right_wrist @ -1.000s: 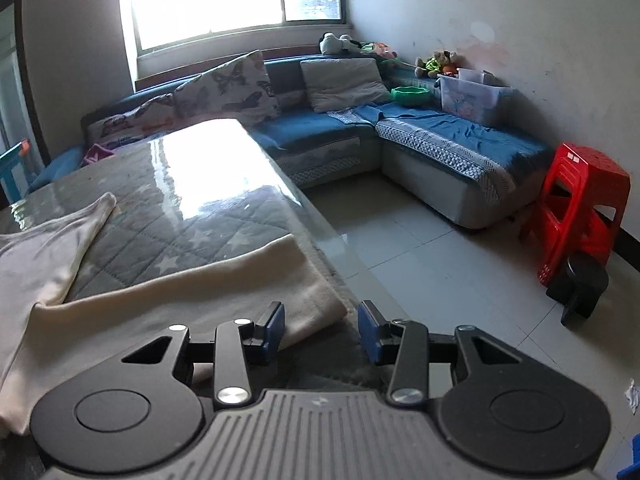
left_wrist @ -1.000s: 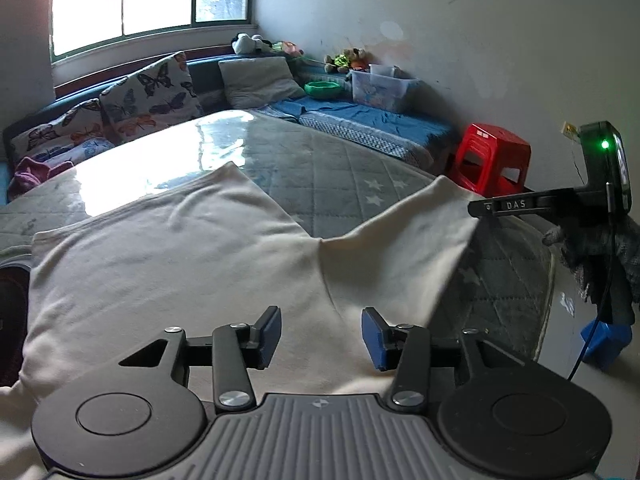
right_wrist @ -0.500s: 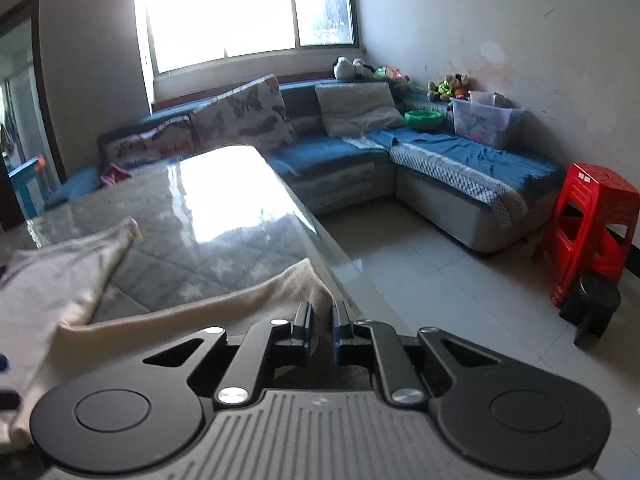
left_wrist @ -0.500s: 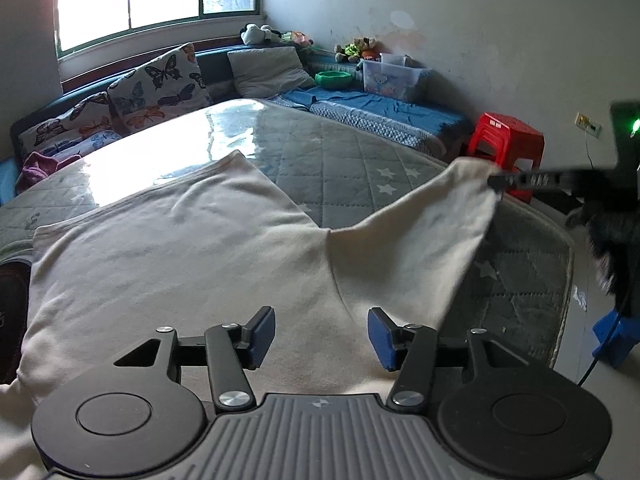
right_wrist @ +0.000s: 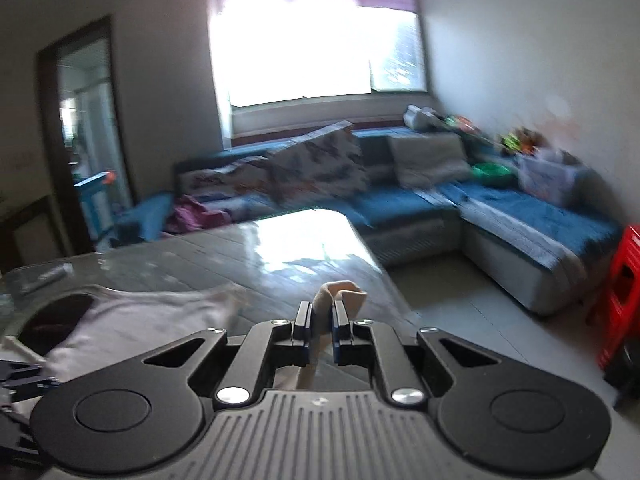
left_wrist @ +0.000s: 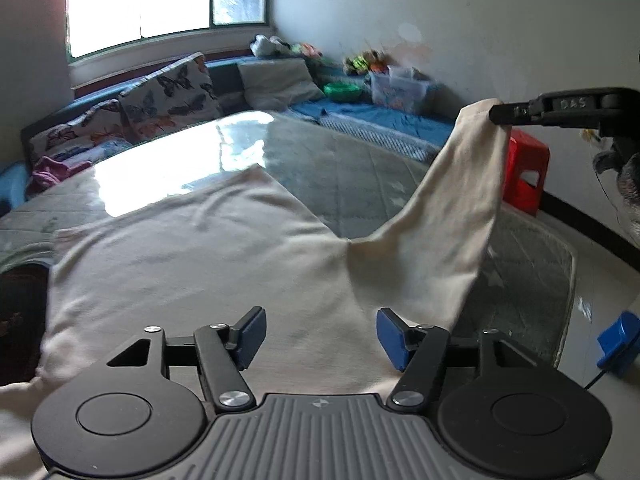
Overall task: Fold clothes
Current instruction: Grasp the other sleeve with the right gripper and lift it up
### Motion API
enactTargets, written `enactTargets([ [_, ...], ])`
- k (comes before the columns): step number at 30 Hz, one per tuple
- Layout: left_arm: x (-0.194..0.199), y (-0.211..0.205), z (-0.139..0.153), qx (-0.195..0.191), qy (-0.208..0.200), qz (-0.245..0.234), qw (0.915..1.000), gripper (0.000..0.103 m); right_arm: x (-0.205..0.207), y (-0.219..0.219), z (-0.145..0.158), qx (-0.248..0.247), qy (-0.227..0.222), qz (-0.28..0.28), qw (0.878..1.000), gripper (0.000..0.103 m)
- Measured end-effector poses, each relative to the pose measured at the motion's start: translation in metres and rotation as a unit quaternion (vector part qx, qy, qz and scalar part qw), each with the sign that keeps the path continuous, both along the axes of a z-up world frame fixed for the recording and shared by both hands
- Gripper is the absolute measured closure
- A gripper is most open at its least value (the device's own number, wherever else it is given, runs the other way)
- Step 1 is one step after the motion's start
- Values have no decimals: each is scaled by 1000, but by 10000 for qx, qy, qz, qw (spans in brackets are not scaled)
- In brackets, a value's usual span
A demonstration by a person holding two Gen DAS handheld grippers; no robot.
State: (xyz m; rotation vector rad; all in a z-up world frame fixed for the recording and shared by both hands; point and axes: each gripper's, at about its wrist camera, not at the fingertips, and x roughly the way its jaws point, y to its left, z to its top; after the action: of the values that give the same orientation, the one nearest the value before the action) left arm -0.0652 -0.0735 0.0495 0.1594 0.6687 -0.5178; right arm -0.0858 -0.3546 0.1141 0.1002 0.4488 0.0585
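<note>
Cream garment (left_wrist: pixel 208 264) lies on table (left_wrist: pixel 360 168); right gripper (right_wrist: pixel 319 322) jaws clamp its sleeve (left_wrist: pixel 460 208), raised for folding; left gripper (left_wrist: pixel 320 334) jaws apart, centre-bottom.

We see a cream garment (left_wrist: pixel 208 264) of soft, matt knit cloth. Beneath it the table (left_wrist: pixel 360 176) carries a grey quilted fabric under a glossy clear sheet that mirrors the window. The stool (left_wrist: pixel 526 168) looks like shiny red plastic.

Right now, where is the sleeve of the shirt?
In the left wrist view the sleeve hangs in the air on the right, its end pinched by the right gripper above the table, near the red stool.
</note>
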Motion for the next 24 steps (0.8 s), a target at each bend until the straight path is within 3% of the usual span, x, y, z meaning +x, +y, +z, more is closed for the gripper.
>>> enactTargets([
  [6, -4, 45, 10, -159, -140, 612, 9979, 37, 7, 64, 29, -191, -234, 958, 9949, 94],
  [11, -8, 83, 11, -326, -152, 1162, 9926, 37, 21, 125, 33, -289, -219, 1761, 9837, 94],
  [17, -15, 120, 5, -420, -69, 1686, 9848, 37, 32, 191, 14, -387, 35, 2505, 9673, 94],
  [24, -23, 133, -3, -409, 39, 1899, 9809, 37, 39, 237, -17, -288, 407, 3013, 9522, 92],
])
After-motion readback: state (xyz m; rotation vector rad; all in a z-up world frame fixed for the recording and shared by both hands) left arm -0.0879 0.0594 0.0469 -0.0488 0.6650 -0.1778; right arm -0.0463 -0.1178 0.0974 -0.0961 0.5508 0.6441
